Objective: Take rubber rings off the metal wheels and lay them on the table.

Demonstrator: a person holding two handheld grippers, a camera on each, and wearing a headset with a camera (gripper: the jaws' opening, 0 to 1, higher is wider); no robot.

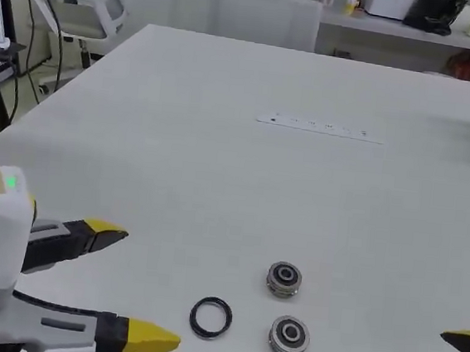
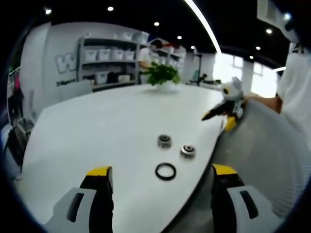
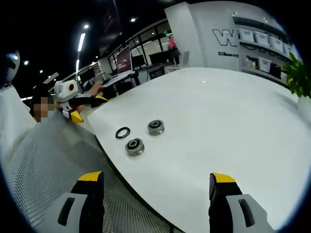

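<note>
Two small metal wheels (image 1: pixel 283 279) (image 1: pixel 289 336) stand close together on the white table (image 1: pixel 222 141), near its front edge. A loose black rubber ring (image 1: pixel 210 317) lies flat just left of the nearer wheel. My left gripper (image 1: pixel 133 287) hovers open and empty at the lower left, a short way left of the ring. In the left gripper view its jaws (image 2: pixel 161 171) frame the ring (image 2: pixel 165 171) and both wheels (image 2: pixel 164 141) (image 2: pixel 187 151). My right gripper (image 3: pixel 156 176) is open and empty, back from the wheels (image 3: pixel 156 127) (image 3: pixel 134 146) and ring (image 3: pixel 122 132); one yellow tip (image 1: pixel 465 341) shows at the right edge.
A flush socket strip (image 1: pixel 319 127) sits in the table's middle. An office chair (image 1: pixel 85 3) stands past the far left corner. A potted plant (image 2: pixel 160 75) is on the far end of the table. The table's front edge runs close under both grippers.
</note>
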